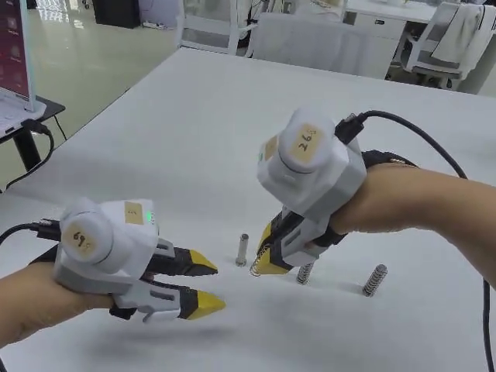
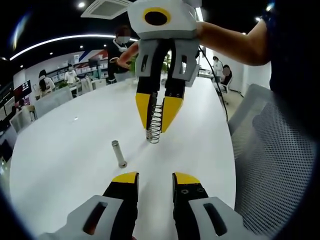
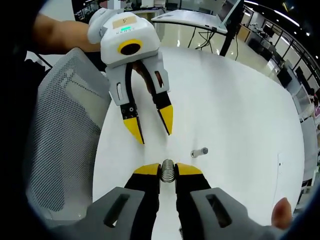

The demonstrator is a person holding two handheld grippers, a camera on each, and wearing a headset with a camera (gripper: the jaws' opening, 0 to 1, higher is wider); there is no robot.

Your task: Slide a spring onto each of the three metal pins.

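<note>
Right gripper view is showing the right gripper (image 3: 167, 170) pinching narrowly on a spring (image 3: 168, 175), with the coil sitting between its two yellow tips. At 1 o'clock from that coil a bare pin (image 3: 200, 152) is sitting on the white tabletop (image 3: 235, 100). At 12 o'clock the left gripper (image 3: 150, 129) is facing back toward the camera, its jaws spreading moderately apart and gripping nothing. A mesh chair back (image 3: 65, 125) is sitting at 9 o'clock.

Left gripper view is looking the opposite way. The left gripper's own tips are parting at the 6 o'clock edge with bare tabletop between them. The right gripper is hanging down from 12 o'clock, and here the spring is showing lengthwise, poking out below the yellow tips, with its lower end close above the tabletop. Whether it is touching I cannot tell. The pin is standing at 8 o'clock from that spring, apart from it. People are standing in the background.

Head view is showing the pin upright, just at 9 o'clock of the right gripper's tips and at 1 o'clock of the left gripper. It is also showing two other springs (image 1: 375, 280) rising from the tabletop at 3 o'clock of the right gripper, one near its tips and one farther out.
</note>
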